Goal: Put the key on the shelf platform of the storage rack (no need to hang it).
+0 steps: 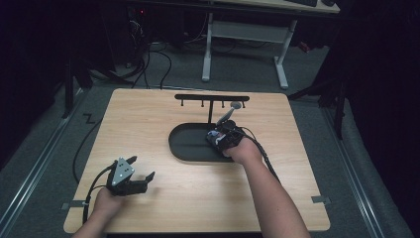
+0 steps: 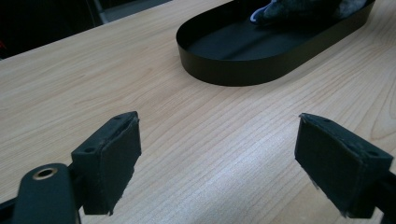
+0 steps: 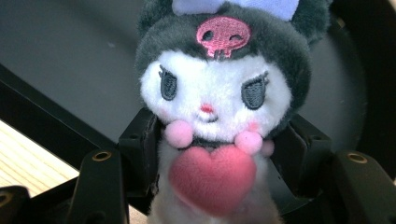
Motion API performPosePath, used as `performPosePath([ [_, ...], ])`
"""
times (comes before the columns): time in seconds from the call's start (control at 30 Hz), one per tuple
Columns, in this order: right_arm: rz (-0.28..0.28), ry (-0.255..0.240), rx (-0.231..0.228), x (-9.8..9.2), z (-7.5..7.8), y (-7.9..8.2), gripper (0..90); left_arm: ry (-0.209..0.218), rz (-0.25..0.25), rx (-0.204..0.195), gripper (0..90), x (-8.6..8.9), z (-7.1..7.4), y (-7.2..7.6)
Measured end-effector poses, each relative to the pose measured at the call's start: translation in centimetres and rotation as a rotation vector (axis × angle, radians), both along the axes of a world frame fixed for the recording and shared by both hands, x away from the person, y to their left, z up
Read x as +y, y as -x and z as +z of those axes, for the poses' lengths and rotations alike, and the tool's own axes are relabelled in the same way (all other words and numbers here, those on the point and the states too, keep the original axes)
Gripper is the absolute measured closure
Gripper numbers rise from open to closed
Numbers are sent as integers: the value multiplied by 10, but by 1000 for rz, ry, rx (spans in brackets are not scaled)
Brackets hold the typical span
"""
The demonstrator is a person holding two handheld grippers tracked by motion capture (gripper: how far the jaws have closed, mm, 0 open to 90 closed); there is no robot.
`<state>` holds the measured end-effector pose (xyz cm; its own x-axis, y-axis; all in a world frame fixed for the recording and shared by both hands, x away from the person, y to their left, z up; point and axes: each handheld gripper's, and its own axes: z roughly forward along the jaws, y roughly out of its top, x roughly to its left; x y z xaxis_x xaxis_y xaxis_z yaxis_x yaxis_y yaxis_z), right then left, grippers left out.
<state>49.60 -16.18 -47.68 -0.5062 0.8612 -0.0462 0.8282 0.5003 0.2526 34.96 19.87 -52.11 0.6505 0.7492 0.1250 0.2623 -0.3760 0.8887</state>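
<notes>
Right gripper (image 3: 215, 156) is pinching a plush toy (image 3: 212, 93) by the body in its own view, one black pad pressing in on each side under the cheeks. The toy is facing the camera, its long axis running along the jaws, skull-marked hood pointing away from the hand and pink heart nearest it. It is hanging above the floor of the dark oval tray (image 3: 70, 56).

From the high view, this gripper is sitting over the tray's right end, aiming towards the hook stand (image 1: 212, 97) at the back of the table (image 1: 148, 114). The left gripper (image 1: 141, 167) is resting near the front left, jaws spread, gripping nothing.

Along the left gripper view, the toy's dark fur is showing at the far end of the tray.

As a judgement, the soft, squashy body is giving little purchase: any easing of the pads could let it slip, tip and drop crookedly.
</notes>
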Motion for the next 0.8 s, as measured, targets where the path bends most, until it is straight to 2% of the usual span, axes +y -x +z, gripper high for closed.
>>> performPosePath([
  [0.13, -12, -6, 8, 0, -4, 1, 356, -5, -11, -5, 155, 0, 0, 1],
  [0.23, -19, -12, 1, 0, -4, 2, 291, -5, -14, -8, 155, -1, 0, 2],
  [0.4, -17, -32, -23, 0, 2, 3, 253, -8, -10, -12, 155, -1, 0, 3],
  [0.6, -16, -28, -43, 0, 7, 7, 241, -10, -11, -11, 155, -1, 0, 3],
  [0.67, 10, -23, -62, -1, 10, 8, 239, -9, -10, -11, 155, -1, 0, 3],
  [0.8, 6, -35, -75, 0, 15, 13, 250, -8, -10, -12, 155, -1, 0, 3],
])
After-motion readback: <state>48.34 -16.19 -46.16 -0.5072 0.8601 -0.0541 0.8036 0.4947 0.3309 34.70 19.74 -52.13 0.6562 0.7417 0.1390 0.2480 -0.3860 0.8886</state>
